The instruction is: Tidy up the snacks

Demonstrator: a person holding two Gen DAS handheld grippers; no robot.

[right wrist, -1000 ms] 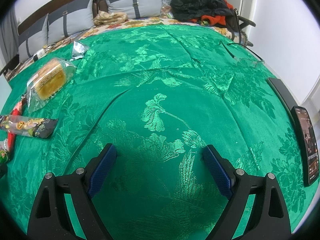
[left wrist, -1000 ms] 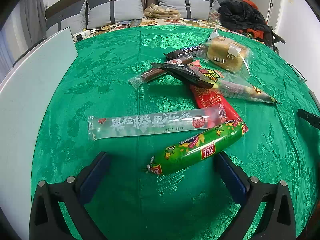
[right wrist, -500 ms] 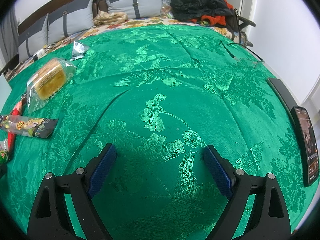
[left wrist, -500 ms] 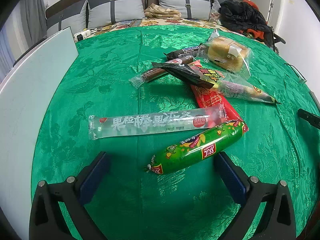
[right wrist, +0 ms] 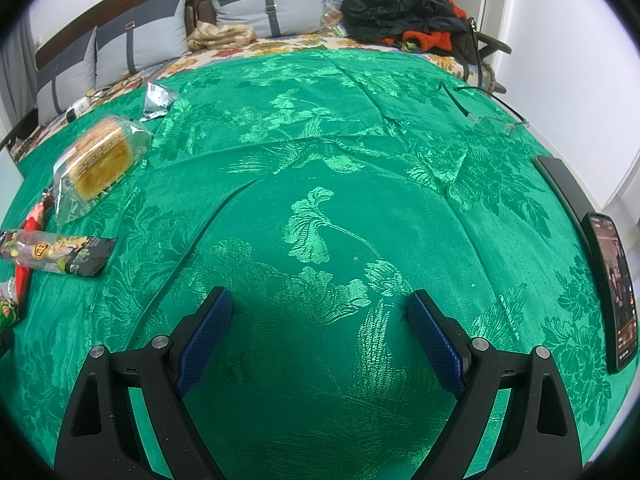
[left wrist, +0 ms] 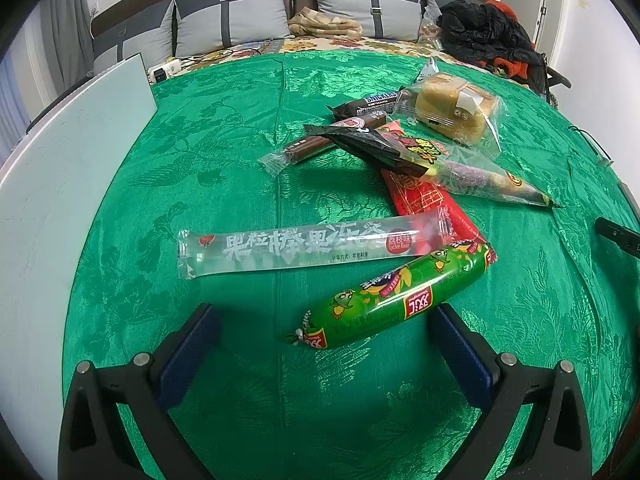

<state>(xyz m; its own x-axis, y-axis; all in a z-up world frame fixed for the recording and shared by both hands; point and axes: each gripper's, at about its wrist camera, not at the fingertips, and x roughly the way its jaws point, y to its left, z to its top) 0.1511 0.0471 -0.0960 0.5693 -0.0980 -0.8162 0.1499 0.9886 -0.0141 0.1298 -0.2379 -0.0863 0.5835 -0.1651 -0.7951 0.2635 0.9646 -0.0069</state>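
Snacks lie in a loose pile on the green cloth [left wrist: 224,160]. A green sausage [left wrist: 394,300] lies nearest, just ahead of my open, empty left gripper [left wrist: 324,328]. Behind it lie a clear jelly stick [left wrist: 308,246], a red packet [left wrist: 424,200], a dark cone-shaped packet [left wrist: 432,160], a brown stick [left wrist: 320,142], a Snickers bar [left wrist: 368,104] and a wrapped bread [left wrist: 454,110]. My right gripper [right wrist: 318,312] is open and empty over bare cloth; the bread [right wrist: 100,158] and the dark packet [right wrist: 56,256] lie at its far left.
A white board [left wrist: 60,184] borders the cloth on the left. A phone [right wrist: 612,292] and a dark flat device [right wrist: 560,180] lie at the right edge, with glasses [right wrist: 496,120] beyond. A small silver packet [right wrist: 158,100] lies far back. Pillows and dark clothes sit behind.
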